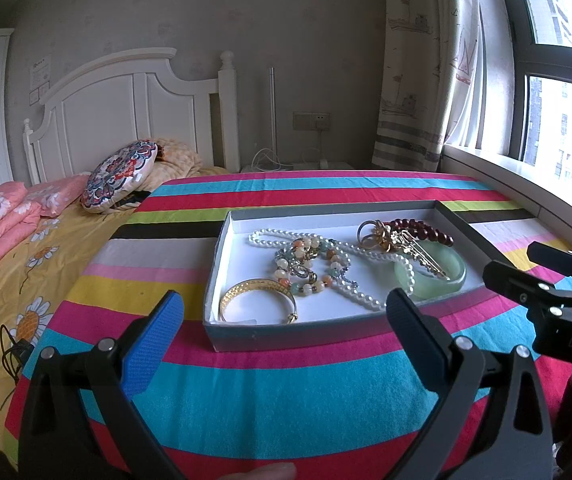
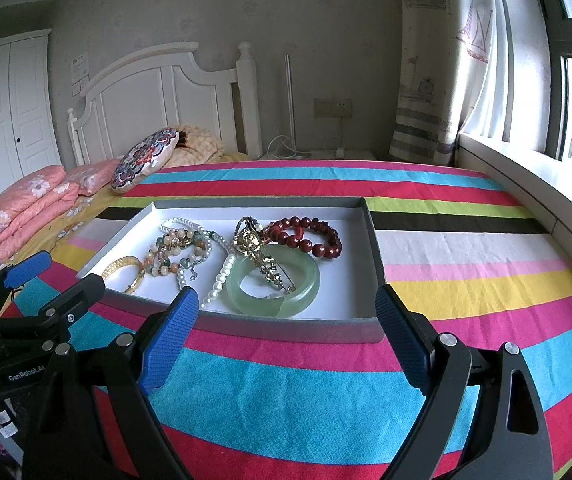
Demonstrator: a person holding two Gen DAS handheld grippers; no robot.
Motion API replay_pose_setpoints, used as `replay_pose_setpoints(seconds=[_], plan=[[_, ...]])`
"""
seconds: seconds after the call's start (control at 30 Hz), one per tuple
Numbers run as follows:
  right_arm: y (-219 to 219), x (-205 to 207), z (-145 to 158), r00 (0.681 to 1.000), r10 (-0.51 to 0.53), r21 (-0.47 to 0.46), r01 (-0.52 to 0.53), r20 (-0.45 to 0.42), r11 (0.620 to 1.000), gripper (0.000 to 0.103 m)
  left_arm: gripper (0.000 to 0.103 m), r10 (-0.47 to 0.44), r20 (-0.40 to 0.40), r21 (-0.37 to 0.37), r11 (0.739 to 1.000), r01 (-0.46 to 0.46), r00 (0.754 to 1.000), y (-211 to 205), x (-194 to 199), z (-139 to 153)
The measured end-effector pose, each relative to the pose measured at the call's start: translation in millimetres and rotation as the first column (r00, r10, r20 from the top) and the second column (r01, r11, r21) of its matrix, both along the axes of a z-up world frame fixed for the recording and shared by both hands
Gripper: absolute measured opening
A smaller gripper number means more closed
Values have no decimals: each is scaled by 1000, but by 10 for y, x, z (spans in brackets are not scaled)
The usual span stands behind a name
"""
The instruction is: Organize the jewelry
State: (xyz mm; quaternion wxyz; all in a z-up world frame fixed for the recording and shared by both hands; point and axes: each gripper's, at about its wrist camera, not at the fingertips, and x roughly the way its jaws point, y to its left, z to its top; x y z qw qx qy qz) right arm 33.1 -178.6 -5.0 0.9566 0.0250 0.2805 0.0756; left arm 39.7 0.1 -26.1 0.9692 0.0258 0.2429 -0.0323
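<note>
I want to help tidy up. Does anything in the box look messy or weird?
Yes. In the box, the jewelry is heaped together: the pearl necklace drapes over the green bangle, and a gold brooch lies across that bangle. The mixed bead strand is bunched up. Nothing looks broken or spilled outside.

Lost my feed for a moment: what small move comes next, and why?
Probably ease the right tool forward over the box's near wall toward the green bangle. Both tools are open and empty, short of the box, and the bangle lies nearest the right one, though a gold pin rests across it.
</note>
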Motion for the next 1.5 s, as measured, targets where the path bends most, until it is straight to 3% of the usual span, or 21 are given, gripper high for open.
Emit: replay_pose_setpoints(seconds=[1.5], plan=[[2, 1, -2, 1000, 0, 1, 0, -4, 1000, 86, 100, 3, 11, 17, 1000, -3, 1000, -2, -39, 0]])
